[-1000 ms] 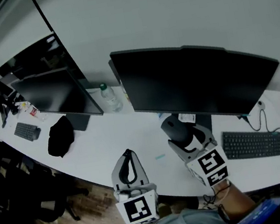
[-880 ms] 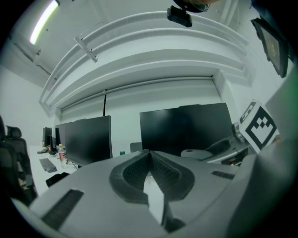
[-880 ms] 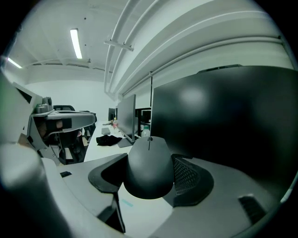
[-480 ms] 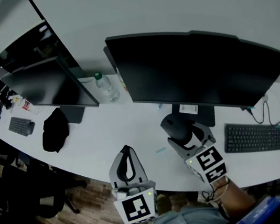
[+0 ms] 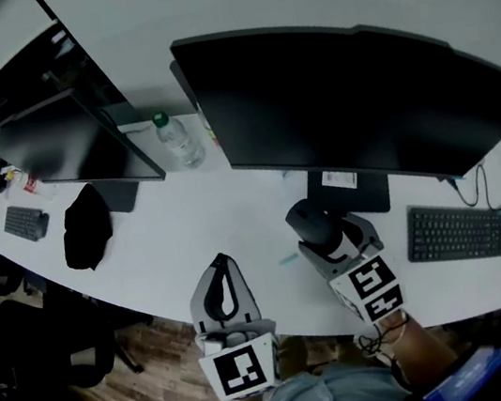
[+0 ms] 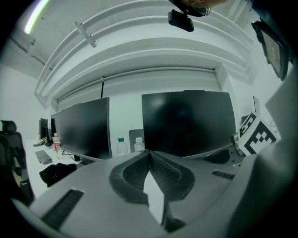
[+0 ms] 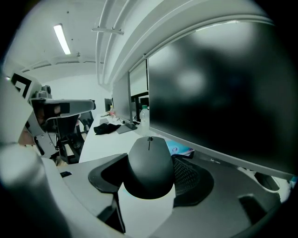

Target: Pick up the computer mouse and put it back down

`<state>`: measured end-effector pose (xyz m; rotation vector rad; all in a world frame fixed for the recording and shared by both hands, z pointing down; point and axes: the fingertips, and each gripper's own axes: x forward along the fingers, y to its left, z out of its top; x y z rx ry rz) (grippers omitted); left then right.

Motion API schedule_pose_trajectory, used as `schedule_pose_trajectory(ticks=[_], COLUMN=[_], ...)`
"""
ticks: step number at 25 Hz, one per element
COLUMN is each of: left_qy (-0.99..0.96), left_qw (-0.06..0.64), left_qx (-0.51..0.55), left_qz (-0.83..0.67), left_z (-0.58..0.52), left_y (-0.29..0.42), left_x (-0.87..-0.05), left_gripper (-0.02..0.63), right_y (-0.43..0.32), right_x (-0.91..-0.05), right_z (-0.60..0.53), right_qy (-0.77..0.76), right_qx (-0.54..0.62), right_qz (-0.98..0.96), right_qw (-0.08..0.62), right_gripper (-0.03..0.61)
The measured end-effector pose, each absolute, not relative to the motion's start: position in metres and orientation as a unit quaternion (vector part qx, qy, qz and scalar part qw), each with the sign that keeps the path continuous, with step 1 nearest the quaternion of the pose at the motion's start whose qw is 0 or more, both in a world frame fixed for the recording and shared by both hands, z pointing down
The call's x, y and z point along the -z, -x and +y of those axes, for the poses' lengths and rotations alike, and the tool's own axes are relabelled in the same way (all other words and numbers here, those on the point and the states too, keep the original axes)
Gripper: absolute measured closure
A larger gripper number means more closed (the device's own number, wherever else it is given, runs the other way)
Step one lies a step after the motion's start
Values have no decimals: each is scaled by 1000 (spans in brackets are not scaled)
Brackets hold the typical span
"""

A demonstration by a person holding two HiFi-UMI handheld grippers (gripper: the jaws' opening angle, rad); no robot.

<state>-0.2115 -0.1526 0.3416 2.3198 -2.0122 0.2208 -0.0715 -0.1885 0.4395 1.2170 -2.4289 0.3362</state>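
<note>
My right tool point(image 5: 318, 231) is clamped on the mouse point(image 7: 149, 166), whose long axis runs straight out along the jaws, just in front of the monitor stand point(image 5: 349, 190). My left tool point(image 5: 222, 264), closed and empty, sits farther from that stand.

The monitor point(image 7: 219, 93) carries the brand "Lenovo" on its lower edge. A white sticker point(image 5: 339, 179) on its stand is too small to read.

Head view looks steeply down — both gripper views face the monitor point(image 5: 348, 102).
</note>
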Motion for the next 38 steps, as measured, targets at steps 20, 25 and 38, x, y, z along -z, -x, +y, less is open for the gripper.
schedule_pose_trajectory(ticks=[20, 25, 38], left_qy=[-756, -758, -758], left_qw=[88, 99, 110], left_qx=[-123, -136, -144], left_qz=[-637, -630, -626], left_z=[-174, -177, -178], left_y=[231, 231, 234], left_x=[-403, -416, -430], left_gripper=[609, 609, 609], right_y=[83, 79, 78], right_x=[-538, -559, -585], right_z=[-191, -193, -190], right_qy=[-430, -435, -442], right_qx=[-198, -212, -206], right_qz=[-845, -835, -817], right_qw=[251, 263, 309], right_gripper=[276, 276, 275])
